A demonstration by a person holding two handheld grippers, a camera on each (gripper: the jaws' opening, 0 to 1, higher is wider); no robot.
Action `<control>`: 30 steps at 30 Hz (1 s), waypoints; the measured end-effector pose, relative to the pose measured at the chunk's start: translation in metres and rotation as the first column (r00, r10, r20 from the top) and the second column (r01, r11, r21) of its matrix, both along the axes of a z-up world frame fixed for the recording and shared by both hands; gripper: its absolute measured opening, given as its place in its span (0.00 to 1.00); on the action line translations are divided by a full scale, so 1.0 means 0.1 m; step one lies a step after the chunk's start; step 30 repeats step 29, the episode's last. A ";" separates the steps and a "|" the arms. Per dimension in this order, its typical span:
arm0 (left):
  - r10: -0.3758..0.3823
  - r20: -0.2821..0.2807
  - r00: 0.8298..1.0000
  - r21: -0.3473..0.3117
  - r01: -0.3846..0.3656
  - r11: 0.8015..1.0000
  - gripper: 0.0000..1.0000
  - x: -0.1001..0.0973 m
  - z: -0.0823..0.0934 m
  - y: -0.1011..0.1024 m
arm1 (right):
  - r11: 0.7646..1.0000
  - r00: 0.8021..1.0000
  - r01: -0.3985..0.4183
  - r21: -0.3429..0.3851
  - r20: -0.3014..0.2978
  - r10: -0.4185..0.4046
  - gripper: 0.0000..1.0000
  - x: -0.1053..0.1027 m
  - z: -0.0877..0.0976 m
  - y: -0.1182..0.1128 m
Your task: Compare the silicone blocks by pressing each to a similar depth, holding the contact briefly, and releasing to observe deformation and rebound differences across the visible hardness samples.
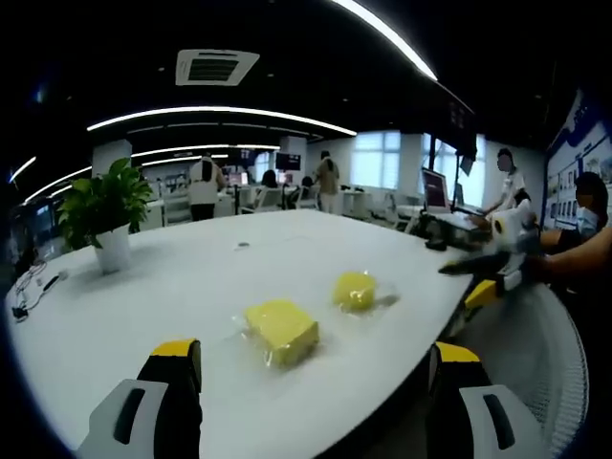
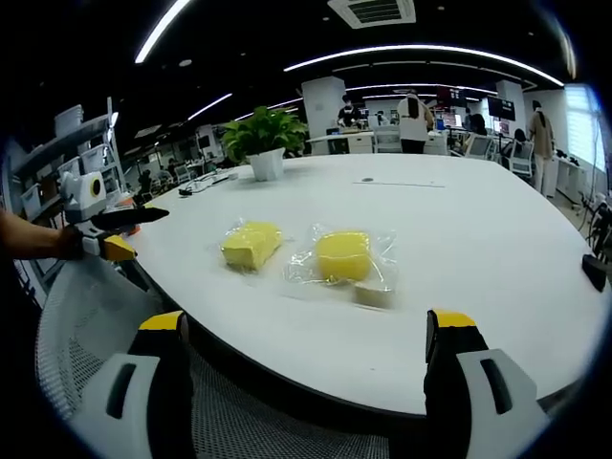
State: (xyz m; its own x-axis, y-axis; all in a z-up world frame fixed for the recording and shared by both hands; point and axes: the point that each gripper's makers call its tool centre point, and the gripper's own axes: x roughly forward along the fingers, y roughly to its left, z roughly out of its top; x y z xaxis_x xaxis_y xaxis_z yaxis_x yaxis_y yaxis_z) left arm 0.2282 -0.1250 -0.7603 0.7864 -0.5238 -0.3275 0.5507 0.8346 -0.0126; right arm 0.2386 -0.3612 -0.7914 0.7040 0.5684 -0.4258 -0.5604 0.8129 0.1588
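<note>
Two yellow silicone blocks in clear plastic wrap lie on the white table point(image 1: 191, 277). In the left gripper view the squarish block point(image 1: 280, 330) is nearer, and the rounder block point(image 1: 355, 290) lies behind it to the right. The right gripper view has the squarish block point(image 2: 251, 244) on the left and the rounder block point(image 2: 343, 255) beside it, with a pale piece point(image 2: 373, 292) in its wrap. My left gripper point(image 1: 316, 373) is open, short of the squarish block. My right gripper point(image 2: 311, 349) is open over the table edge, apart from both blocks. Nothing is between either pair of jaws.
A potted plant point(image 1: 105, 215) stands at the far side of the table point(image 2: 459, 249), with cables point(image 1: 29, 287) near it. A mesh chair point(image 2: 76, 325) sits below the table edge. A small dark object point(image 2: 595, 271) lies at the right. People and desks fill the background.
</note>
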 end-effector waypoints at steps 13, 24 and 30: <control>0.070 -0.011 0.997 -0.048 -0.070 0.996 1.00 0.07 -0.01 0.09 | 0.999 0.999 -0.034 -0.031 0.012 0.035 0.96 -0.01 -0.01 0.02; 0.104 -0.004 0.995 -0.076 -0.104 0.992 1.00 0.09 -0.01 0.15 | 0.998 0.999 -0.040 -0.039 -0.006 0.040 0.96 -0.02 -0.04 0.02; 0.109 -0.029 0.994 -0.083 -0.111 0.990 1.00 0.06 -0.06 0.17 | 0.999 0.999 -0.035 -0.041 -0.010 0.035 0.96 -0.03 -0.05 0.01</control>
